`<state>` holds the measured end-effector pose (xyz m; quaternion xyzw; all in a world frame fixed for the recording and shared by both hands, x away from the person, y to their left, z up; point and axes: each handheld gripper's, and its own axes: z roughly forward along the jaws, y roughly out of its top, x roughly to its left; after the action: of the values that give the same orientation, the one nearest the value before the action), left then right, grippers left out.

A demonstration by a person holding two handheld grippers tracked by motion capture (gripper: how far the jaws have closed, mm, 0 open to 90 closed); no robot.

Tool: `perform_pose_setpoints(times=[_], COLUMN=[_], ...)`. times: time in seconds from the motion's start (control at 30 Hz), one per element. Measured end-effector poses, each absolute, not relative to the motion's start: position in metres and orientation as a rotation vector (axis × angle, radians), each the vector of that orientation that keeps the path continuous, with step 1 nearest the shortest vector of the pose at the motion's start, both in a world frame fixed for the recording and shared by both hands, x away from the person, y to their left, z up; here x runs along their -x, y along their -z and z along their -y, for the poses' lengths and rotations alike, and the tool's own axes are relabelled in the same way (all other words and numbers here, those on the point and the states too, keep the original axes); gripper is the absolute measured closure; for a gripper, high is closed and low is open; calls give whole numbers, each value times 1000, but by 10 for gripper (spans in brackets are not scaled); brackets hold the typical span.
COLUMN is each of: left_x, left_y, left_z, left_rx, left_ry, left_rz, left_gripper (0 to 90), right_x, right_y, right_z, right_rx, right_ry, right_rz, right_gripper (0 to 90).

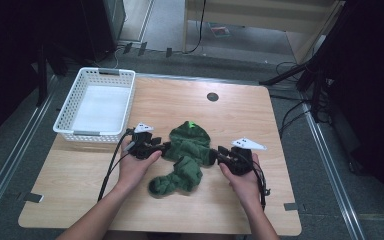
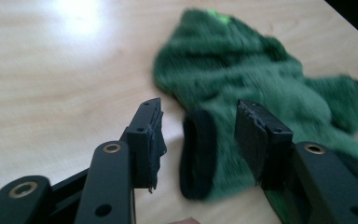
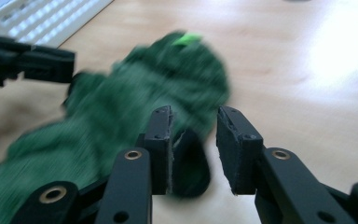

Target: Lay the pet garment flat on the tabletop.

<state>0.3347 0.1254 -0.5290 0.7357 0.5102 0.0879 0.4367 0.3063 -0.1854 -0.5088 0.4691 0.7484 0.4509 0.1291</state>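
Observation:
A fuzzy green garment [image 1: 187,150] lies crumpled on the wooden table [image 1: 280,200], a small bright green tag at its far end. My left gripper [image 1: 165,146] sits at its left side and my right gripper [image 1: 219,152] at its right, each in a hand. In the left gripper view the jaws [image 2: 200,106] stand apart around a black cuff [image 2: 196,154] of the green garment [image 2: 261,79], with gaps on both sides. In the right gripper view the gripper [image 3: 195,112] straddles another black cuff [image 3: 190,163], which lies against one pad and clear of the other.
A white slatted basket [image 1: 95,132] stands at the table's back left, close behind the left hand, and its rim [image 3: 42,18] appears in the right gripper view. A dark round grommet [image 1: 212,97] is set in the table's far middle. Bare wood lies at right and front.

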Motion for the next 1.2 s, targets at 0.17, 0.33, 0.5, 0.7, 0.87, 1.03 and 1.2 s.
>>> perform_pose_setpoints(times=[0.17,0.33,0.5,0.7,0.87,1.03,1.2], left_x=[-330,-329,-329,-330,-328,-323,-325], left_y=[539,540,537,541,540,527,512], left_z=[-120,-120,-125,-132,-131,-136,-124], left_rx=[-1866,-1876,-1883,-1913,-1942,-1862,-1768], left_ry=[-176,-106,-90,-92,-132,-215,-241], left_rz=[-1242,-1177,-1189,-1244,-1235,-1235,-1182], left_gripper=[601,837,881,890,887,663,723], right_x=[-304,-310,-309,-310,-311,-306,-313], right_y=[528,536,527,529,540,520,496], right_z=[175,166,165,179,180,184,170], right_rx=[-1378,-1406,-1384,-1443,-1443,-1429,-1353], right_ry=[-1259,-1279,-1302,-1230,-1145,-1252,-1328], right_rz=[-2225,-2235,-2163,-2153,-2196,-2111,-2066], right_gripper=[650,769,858,867,846,648,734])
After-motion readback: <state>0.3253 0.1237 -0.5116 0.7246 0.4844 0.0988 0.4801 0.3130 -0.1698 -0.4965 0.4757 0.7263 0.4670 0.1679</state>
